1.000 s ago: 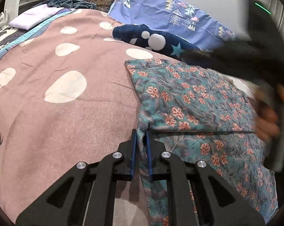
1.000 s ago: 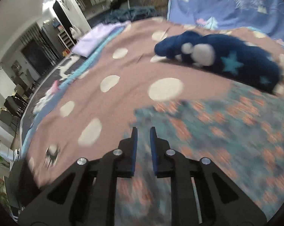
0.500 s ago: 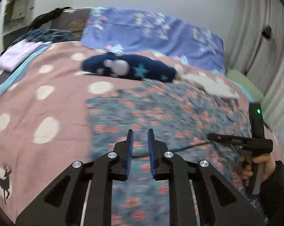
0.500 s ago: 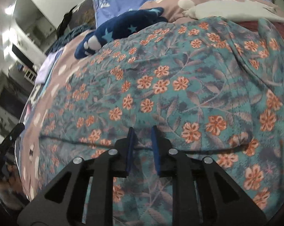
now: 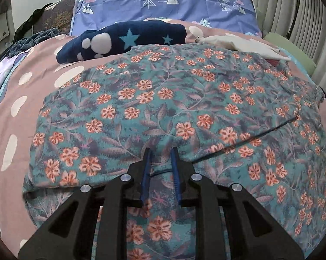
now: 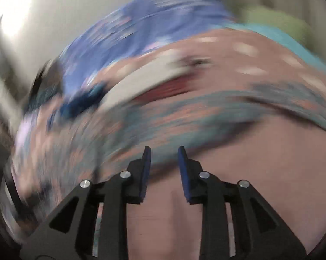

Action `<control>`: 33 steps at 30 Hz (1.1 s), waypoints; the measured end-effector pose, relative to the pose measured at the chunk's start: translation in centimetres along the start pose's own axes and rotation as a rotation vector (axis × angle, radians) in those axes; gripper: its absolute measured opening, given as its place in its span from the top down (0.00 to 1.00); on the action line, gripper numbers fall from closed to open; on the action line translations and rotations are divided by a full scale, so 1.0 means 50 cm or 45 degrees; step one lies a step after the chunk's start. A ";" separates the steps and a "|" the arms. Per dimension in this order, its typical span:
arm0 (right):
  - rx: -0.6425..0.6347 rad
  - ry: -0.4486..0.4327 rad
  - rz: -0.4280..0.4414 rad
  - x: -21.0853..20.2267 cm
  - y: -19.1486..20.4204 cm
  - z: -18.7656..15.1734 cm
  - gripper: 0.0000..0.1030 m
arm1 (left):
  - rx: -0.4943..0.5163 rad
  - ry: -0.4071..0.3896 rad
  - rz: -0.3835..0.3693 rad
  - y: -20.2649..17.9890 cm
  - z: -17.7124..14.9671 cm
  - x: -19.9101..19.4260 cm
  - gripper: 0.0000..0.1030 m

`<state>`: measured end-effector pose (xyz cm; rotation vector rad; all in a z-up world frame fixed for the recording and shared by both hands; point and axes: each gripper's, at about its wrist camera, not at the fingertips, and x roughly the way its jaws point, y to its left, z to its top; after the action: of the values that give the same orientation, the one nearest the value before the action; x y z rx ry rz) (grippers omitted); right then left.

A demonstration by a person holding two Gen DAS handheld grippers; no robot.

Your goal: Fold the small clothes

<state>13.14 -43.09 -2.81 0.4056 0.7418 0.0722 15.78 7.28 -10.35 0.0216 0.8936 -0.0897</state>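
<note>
A teal garment with orange flowers (image 5: 173,99) lies folded over on the pink bedspread (image 5: 13,117); its folded edge runs across the lower middle of the left wrist view. My left gripper (image 5: 160,151) is open and empty, its tips just above that folded edge. In the blurred right wrist view the garment (image 6: 184,117) is a smeared teal band beyond the fingers. My right gripper (image 6: 163,150) is open and empty over bare pink bedspread (image 6: 260,162), near the garment's edge.
A navy star-patterned plush garment (image 5: 124,41) and a white cloth (image 5: 238,45) lie behind the floral garment. A blue tree-print pillow (image 5: 163,2) stands at the headboard. A curtain (image 5: 292,10) hangs at the right. The right wrist view is heavily motion-blurred.
My left gripper let go of the garment's corner, opened and now sits over the folded edge. My right gripper opened wider and swung off the garment onto bare bedspread.
</note>
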 end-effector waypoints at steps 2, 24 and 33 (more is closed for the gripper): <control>0.361 -0.054 0.018 -0.041 -0.149 0.023 0.70 | -0.001 0.001 0.000 -0.002 0.002 0.000 0.80; 0.799 -0.307 0.616 -0.010 -0.092 0.085 0.95 | -0.047 -0.015 -0.055 0.012 0.000 -0.008 0.80; -0.072 0.232 0.794 0.154 0.434 -0.112 0.94 | -0.120 -0.024 -0.147 0.036 -0.002 -0.009 0.80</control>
<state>16.76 -19.66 -3.12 0.5697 0.7675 0.7222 15.56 9.13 -10.11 -0.1187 0.8789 -0.1548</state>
